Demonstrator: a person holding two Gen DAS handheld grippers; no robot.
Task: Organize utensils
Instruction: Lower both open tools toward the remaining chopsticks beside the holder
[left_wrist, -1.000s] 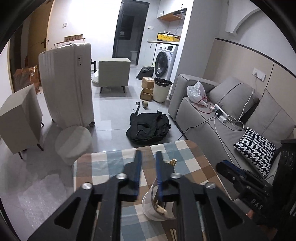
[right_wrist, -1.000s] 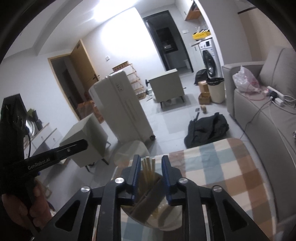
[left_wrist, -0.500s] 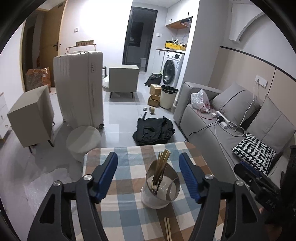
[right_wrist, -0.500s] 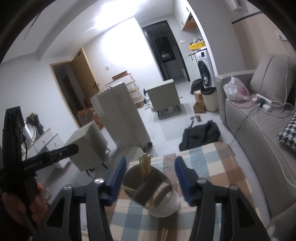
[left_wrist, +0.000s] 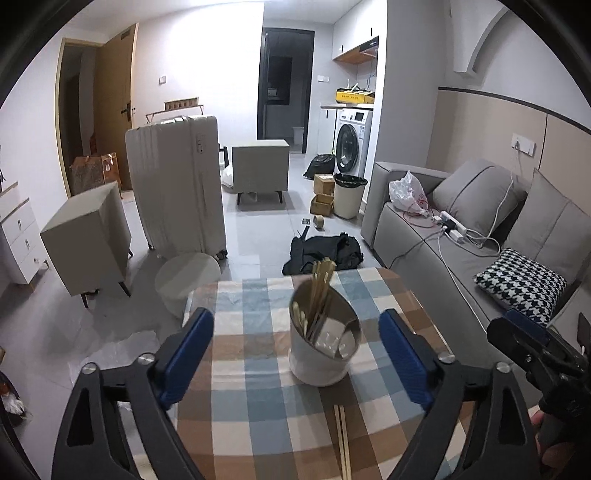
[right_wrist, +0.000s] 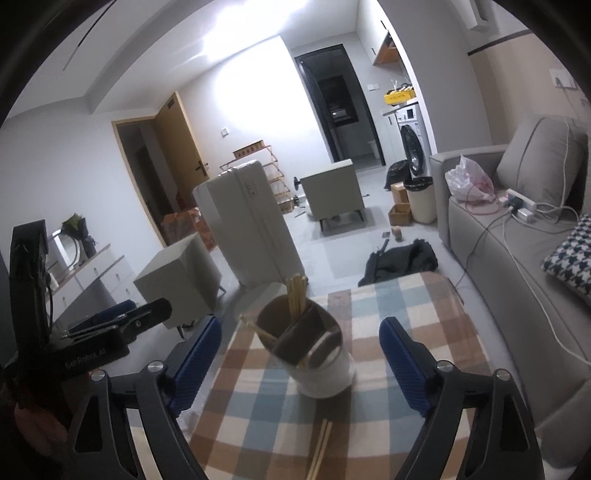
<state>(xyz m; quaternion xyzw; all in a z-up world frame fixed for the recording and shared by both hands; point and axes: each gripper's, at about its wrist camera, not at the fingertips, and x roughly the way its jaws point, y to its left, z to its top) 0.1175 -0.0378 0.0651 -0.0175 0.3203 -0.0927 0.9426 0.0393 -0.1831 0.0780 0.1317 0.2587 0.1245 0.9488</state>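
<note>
A: Utensil holder (left_wrist: 320, 350): mid-counter (left_wrist: 243, 413), chopsticks (left_wrist: 320, 286) upright inside; loose pair (left_wrist: 342, 439) near the front edge.
B: Both hand-held grippers — left (left_wrist: 295, 354), right (right_wrist: 300, 360) — just spread wide, empty. Only the right view shows the holder's divider.

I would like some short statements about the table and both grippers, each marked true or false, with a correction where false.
1. The utensil holder stands upright on the checked tablecloth. True.
2. The left gripper is shut on chopsticks. False: its jaws are open and hold nothing.
3. A pair of chopsticks lies on the cloth in front of the holder. True.
4. The right gripper clamps the holder. False: it is open, clear of the holder.
</note>
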